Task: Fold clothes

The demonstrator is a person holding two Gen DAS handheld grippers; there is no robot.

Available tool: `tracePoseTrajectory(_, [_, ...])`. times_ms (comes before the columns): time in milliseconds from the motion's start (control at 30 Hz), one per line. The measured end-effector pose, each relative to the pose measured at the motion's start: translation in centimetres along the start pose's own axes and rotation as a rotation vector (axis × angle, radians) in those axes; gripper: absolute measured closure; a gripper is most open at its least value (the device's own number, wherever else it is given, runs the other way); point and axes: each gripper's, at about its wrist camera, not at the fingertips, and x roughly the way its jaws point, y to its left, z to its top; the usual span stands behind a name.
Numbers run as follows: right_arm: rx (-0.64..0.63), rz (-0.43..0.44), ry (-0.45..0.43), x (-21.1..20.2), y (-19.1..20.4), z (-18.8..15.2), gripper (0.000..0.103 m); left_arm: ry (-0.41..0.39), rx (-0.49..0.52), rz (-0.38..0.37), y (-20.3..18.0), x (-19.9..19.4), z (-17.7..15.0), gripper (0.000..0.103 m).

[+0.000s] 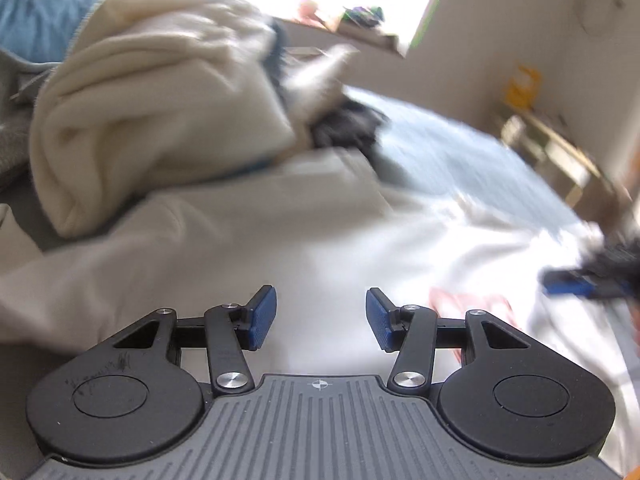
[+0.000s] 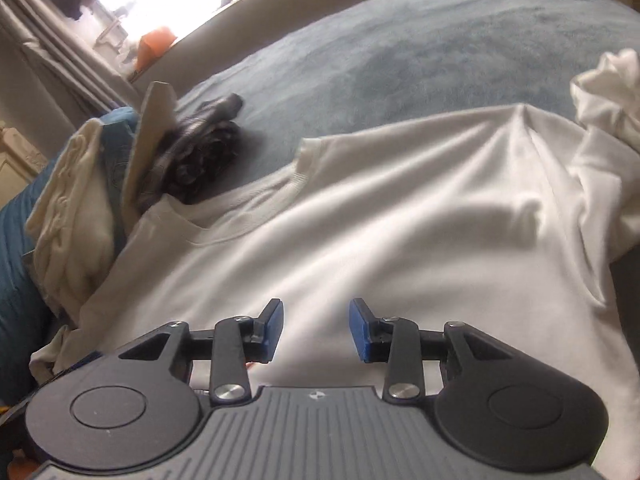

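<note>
Both grippers empty above the white T-shirt (image 2: 360,232), which lies flat on the blue-grey bedspread (image 2: 400,52).
My right gripper (image 2: 316,330), jaws apart, nearer: shirt directly ahead, collar far-left, long axis collar-to-hem towards me. My left gripper (image 1: 321,318), jaws apart, clamps nothing; its view is blurred. Hem cut off; right sleeve bunched.

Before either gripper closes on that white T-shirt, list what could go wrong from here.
1. The white T-shirt lies rumpled, its right sleeve bunched, so a fold now may lock in creases.
2. Its collar lies right by the dark garment and the cream garment; a pull might drag them along.
3. Both the left gripper and right gripper are open over plain cloth, so a pinch may catch one layer only.
</note>
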Motion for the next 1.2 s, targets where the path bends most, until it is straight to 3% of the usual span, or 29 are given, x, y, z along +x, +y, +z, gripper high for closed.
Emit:
tracePoseTrajectory(67, [0.106, -0.051, -0.057, -1.0, -4.0, -0.7, 0.071, 0.014, 0.017, 0.019, 0.2, -0.7, -1.2, 0.053])
tracePoseTrajectory(100, [0.196, -0.06, -0.101, -2.4, -6.7, -1.2, 0.079, 0.02, 0.017, 0.04, 0.4, -1.0, -1.8, 0.053])
tracePoseTrajectory(200, [0.467, -0.082, -0.231, -6.8, -14.7, -2.9, 0.084, 0.013, 0.014, 0.105, 2.0, -1.5, -2.4, 0.053])
tracePoseTrajectory(300, [0.652, -0.154, -0.316, -11.4, -19.2, -6.2, 0.081, 0.013, 0.022, 0.186, 3.6, -2.3, -2.0, 0.053])
tracePoseTrajectory(367, [0.731, -0.177, -0.38, -14.4, -20.8, -8.3, 0.08, 0.009, 0.02, 0.195, 4.1, -3.7, -1.0, 0.053])
tracePoseTrajectory(433, [0.767, -0.088, -0.448, -16.6, -20.7, -10.1, 0.08, -0.002, 0.065, 0.216, 3.7, -5.4, -0.1, 0.053])
tracePoseTrajectory(500, [0.745, 0.029, -0.461, -17.6, -19.0, -11.2, 0.08, 0.0, 0.126, 0.246, 2.8, -7.0, 0.9, 0.053])
tracePoseTrajectory(633, [0.672, 0.216, -0.295, -14.3, -13.3, -12.5, 0.08, 0.074, 0.16, 0.201, 0.5, -8.4, 0.8, 0.053])
tracePoseTrajectory(767, [0.646, 0.326, -0.141, -9.2, -8.4, -15.6, 0.08, 0.16, 0.15, 0.121, -1.6, -7.4, -3.7, 0.053])
tracePoseTrajectory(867, [0.704, 0.317, -0.112, -8.0, -8.8, -18.5, 0.081, 0.232, 0.103, 0.136, -0.9, -6.7, -7.4, 0.053])
tracePoseTrajectory(900, [0.732, 0.303, -0.126, -8.5, -9.9, -19.4, 0.086, 0.213, 0.096, 0.135, 0.1, -7.3, -8.3, 0.054])
tracePoseTrajectory(967, [0.798, 0.26, -0.195, -10.9, -12.8, -20.7, 0.091, 0.169, 0.098, 0.139, 2.1, -9.1, -9.7, 0.053])
tracePoseTrajectory(1067, [0.866, 0.091, -0.326, -15.6, -16.3, -21.4, 0.089, 0.172, 0.096, 0.231, 5.0, -11.5, -10.2, 0.05])
tracePoseTrajectory(1133, [0.798, -0.013, -0.386, -17.7, -15.6, -21.4, 0.087, 0.164, 0.067, 0.231, 6.6, -12.5, -9.6, 0.05])
tracePoseTrajectory(1200, [0.72, -0.034, -0.398, -17.9, -13.4, -20.9, 0.086, 0.14, 0.037, 0.235, 7.6, -13.1, -8.7, 0.05])
